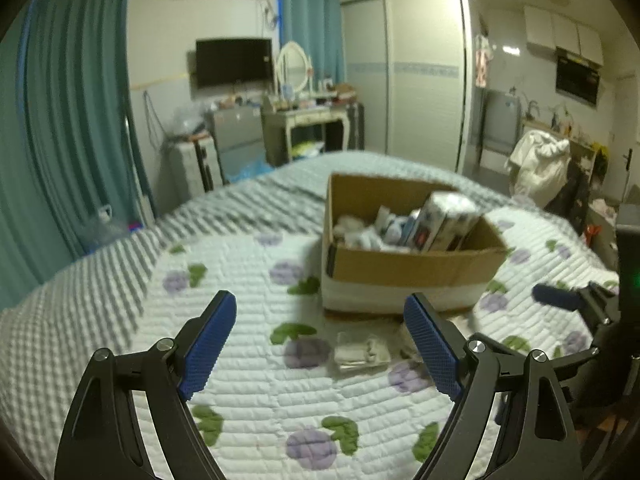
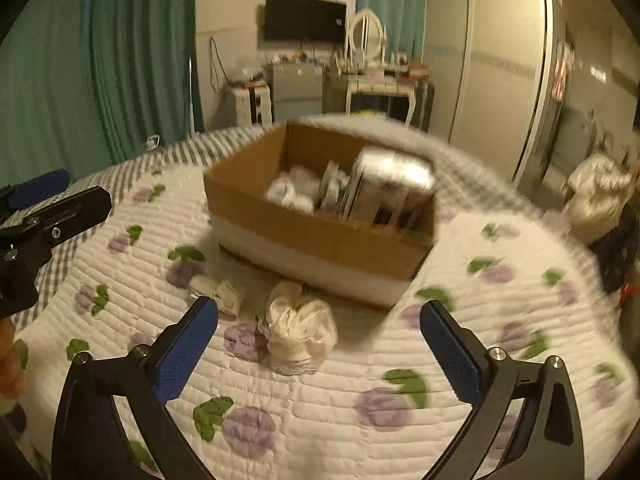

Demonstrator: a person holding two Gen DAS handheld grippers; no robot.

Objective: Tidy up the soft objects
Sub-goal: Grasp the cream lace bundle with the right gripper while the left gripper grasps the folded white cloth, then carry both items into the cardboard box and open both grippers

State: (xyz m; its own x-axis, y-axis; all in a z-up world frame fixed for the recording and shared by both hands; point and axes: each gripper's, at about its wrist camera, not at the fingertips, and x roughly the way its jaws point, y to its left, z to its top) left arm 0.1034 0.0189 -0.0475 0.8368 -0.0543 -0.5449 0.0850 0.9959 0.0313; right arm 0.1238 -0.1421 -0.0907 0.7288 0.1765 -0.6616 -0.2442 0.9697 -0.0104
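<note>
A cardboard box (image 1: 412, 268) (image 2: 316, 240) sits on the quilted bed and holds a tissue pack (image 1: 444, 220) (image 2: 384, 184) and several white soft items. A cream mesh-wrapped bundle (image 2: 298, 330) lies in front of the box, between the open fingers of my right gripper (image 2: 320, 320). A small clear-wrapped white packet (image 1: 360, 352) (image 2: 218, 292) lies to its left, just ahead of my open, empty left gripper (image 1: 320, 312). The left gripper shows at the left edge of the right wrist view (image 2: 48, 216), and the right gripper at the right edge of the left wrist view (image 1: 576, 300).
The bed has a white floral quilt (image 1: 248, 392) (image 2: 400, 432) over a grey striped cover (image 1: 100, 280). Teal curtains (image 1: 68, 120) hang on the left. A dresser (image 1: 308, 120), TV and wardrobe (image 1: 420, 80) stand beyond the bed's far edge.
</note>
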